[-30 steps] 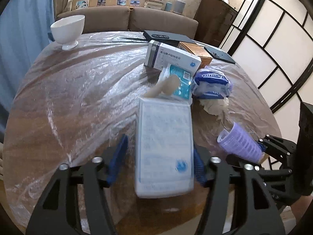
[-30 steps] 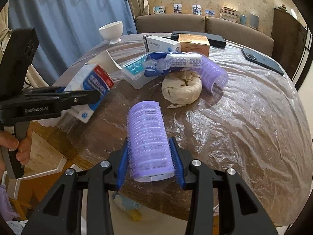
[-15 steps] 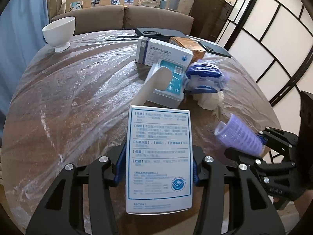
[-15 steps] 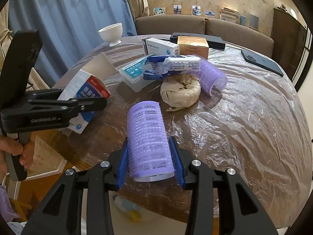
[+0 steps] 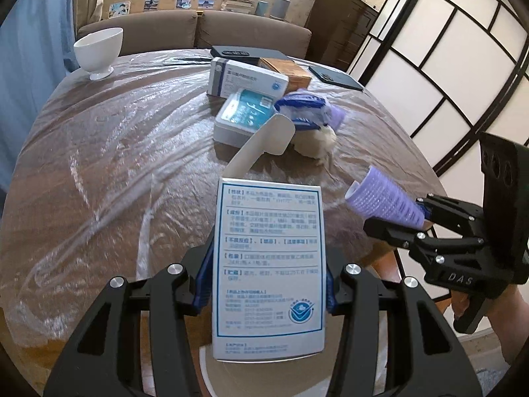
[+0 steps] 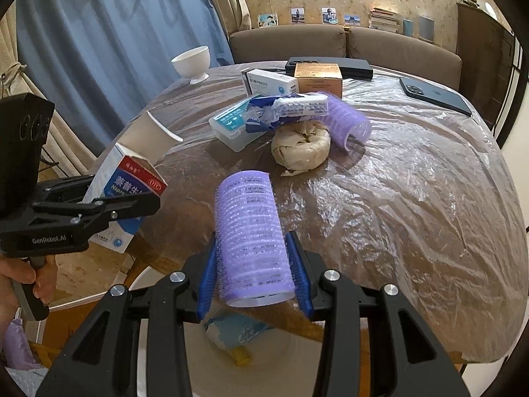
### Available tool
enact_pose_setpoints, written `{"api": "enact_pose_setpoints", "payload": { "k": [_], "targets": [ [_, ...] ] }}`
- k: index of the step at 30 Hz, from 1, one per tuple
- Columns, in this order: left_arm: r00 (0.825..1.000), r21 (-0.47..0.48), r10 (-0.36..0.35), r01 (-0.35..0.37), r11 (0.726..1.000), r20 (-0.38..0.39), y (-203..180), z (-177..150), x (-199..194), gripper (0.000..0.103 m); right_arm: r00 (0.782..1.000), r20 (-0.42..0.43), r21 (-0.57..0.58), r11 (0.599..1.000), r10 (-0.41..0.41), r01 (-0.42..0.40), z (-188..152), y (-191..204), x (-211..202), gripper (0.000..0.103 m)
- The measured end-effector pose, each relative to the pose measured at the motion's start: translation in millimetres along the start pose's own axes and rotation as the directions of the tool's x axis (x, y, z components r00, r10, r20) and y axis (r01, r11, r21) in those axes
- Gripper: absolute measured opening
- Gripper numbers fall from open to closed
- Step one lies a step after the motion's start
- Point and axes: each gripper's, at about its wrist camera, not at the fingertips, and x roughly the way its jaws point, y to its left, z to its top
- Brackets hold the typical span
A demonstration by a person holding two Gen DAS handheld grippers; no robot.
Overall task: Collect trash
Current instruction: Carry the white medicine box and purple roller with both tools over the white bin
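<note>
two hand-held grippers clamp trash: left hand-held gripper (image 5: 268, 281) one medicine box (image 5: 268, 264), right hand-held gripper (image 6: 253, 274) one purple roller (image 6: 253, 238).

In the left wrist view the lower sides of the medicine box (image 5: 268, 264) sit behind the blue pads, and its small print is too fine to read, while the pale round rim beneath it at the bottom centre is mostly covered by the box and gripper frame. In the right wrist view the crumpled blue and yellow wrapper (image 6: 235, 334) at the bottom centre is half hidden behind the purple hair roller (image 6: 253, 235) and the black frame. At that view's lower left edge, the hand (image 6: 18, 283) is cut off by the frame, and a purple shape in the corner is too cropped to identify.
</note>
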Motion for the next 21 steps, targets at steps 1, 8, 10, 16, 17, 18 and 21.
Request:
{"api": "enact_pose_setpoints", "payload": {
  "k": [1,8,10,16,17,18,21],
  "targets": [
    [1.0,0.003,0.001,-0.001,1.0,-0.002,-2,-2,-1,0.051,1.0,0.0,-0.001,1.0,0.0,0.0,-2,1,-2,0.039],
    [1.0,0.037,0.001,-0.001,0.999,-0.014,-13,-16,-8,0.051,1.0,-0.011,-0.003,1.0,0.005,-0.005,-17,6,-14,0.039],
    [1.0,0.044,0.001,-0.001,0.999,-0.018,-16,-19,-9,0.051,1.0,-0.016,-0.006,1.0,0.008,-0.008,-21,8,-17,0.039],
    [0.999,0.064,-0.006,0.009,0.998,-0.039,-25,-32,-13,0.051,0.999,-0.032,-0.013,1.0,0.017,-0.017,-36,14,-25,0.039],
    [0.999,0.068,-0.006,0.009,0.998,-0.041,-27,-33,-14,0.051,0.999,-0.034,-0.014,1.0,0.018,-0.019,-38,15,-26,0.039],
    [0.999,0.075,-0.005,0.008,0.997,-0.044,-29,-36,-14,0.051,0.999,-0.036,-0.014,1.0,0.02,-0.021,-40,16,-28,0.039],
    [0.999,0.086,-0.005,0.01,0.996,-0.051,-34,-42,-16,0.051,0.999,-0.041,-0.017,1.0,0.023,-0.024,-47,18,-31,0.039]
  ]
}}
